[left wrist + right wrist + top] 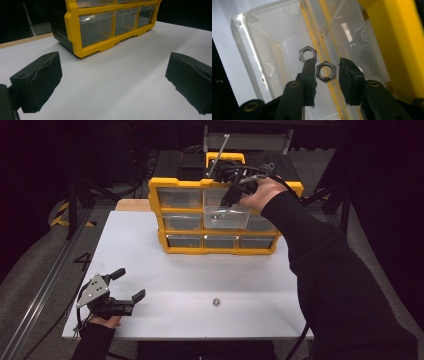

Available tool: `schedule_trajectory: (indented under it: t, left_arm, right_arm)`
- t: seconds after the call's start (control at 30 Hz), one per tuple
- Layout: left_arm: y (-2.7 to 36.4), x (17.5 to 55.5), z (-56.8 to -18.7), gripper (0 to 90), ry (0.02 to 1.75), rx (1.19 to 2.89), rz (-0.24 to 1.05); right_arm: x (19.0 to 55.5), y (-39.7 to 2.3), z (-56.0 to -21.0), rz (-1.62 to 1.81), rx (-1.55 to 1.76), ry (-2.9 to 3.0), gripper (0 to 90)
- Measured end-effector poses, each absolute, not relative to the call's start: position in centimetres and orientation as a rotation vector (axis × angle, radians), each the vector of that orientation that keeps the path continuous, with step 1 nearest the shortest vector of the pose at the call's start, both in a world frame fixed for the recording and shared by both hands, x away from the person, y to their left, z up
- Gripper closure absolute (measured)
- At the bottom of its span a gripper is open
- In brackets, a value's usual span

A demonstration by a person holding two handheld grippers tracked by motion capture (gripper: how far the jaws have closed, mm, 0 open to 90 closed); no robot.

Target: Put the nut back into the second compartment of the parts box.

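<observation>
White tabletop (165, 265) carries everything, with a strip of bare wood (132, 206) showing at its far left edge. On its far half stands a yellow organiser (160, 215) with three rows of clear drawers; in the left gripper view its bottom row faces the camera across open table. The middle drawer (226, 218) of the centre row is pulled out toward the person. Over it reaches a black-sleeved arm (320, 260) from the right, holding the right gripper (231, 200) tilted down into that drawer. In the right gripper view its jaws stand a little apart, with a hex nut (325, 71) between the pads (348, 75); the near pad sits just beside the nut, the far one leaves a slim gap, so nothing is clamped. A second nut (307, 53) lies on the drawer floor just past the left jaw tip. At the near left corner of the table rests the left gripper (131, 284), jaws wide apart, nothing between them. A third nut (216, 302) lies alone on the table near the front edge, well apart from both grippers.
</observation>
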State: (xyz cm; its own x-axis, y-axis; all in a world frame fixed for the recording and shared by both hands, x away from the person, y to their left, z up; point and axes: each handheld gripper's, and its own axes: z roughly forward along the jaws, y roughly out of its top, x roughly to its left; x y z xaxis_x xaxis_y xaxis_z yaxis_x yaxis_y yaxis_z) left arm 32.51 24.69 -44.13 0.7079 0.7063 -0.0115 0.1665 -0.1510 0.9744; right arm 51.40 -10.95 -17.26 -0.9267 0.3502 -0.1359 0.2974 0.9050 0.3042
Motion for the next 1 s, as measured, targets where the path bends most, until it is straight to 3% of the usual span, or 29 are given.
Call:
schedule_trajectory:
  t: [0.33,0.47,0.7,1.0]
  left_arm:
    - [24.7,32.5,-44.1,1.3,0.707,1.69,0.546]
    - [24.7,32.5,-44.1,1.3,0.706,1.69,0.545]
    - [24.7,32.5,-44.1,1.3,0.706,1.691,0.544]
    - [24.6,32.5,-44.1,1.3,0.707,1.704,0.542]
  right_arm:
    - [50.1,-11.7,-15.2,0.478,0.486,2.816,59.9]
    - [49.1,-12.3,-13.9,0.519,0.496,2.776,53.0]
    - [45.2,-13.2,-12.2,0.569,0.441,2.71,30.6]
    - [40.5,-13.4,-14.8,0.589,0.342,2.732,23.3]
